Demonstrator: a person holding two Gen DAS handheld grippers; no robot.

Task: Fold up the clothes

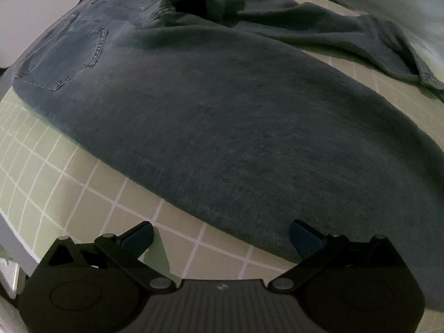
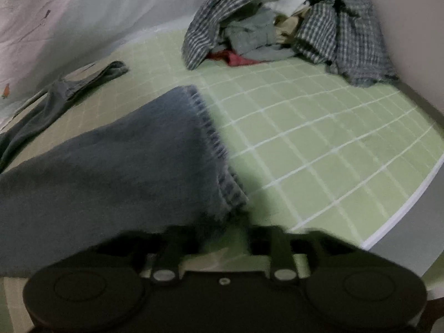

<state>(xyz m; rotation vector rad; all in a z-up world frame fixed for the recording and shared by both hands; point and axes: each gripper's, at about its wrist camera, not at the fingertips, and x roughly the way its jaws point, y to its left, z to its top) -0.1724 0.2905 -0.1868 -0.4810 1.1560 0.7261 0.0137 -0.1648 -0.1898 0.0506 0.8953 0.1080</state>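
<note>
While your jeans (image 2: 116,166) lie flat on the mat (image 2: 319,144), long way left to right, your right gripper (image 2: 222,238) sits open and empty just below the hem (image 2: 213,149), nearer than the open, empty left gripper (image 1: 222,236).

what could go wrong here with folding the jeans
The jeans lie on the green mat with a dark garment draped over their far end; a fold could drag it along. The hem sits right at the right gripper, whose view is blurred; its jaws might catch only one layer.
</note>
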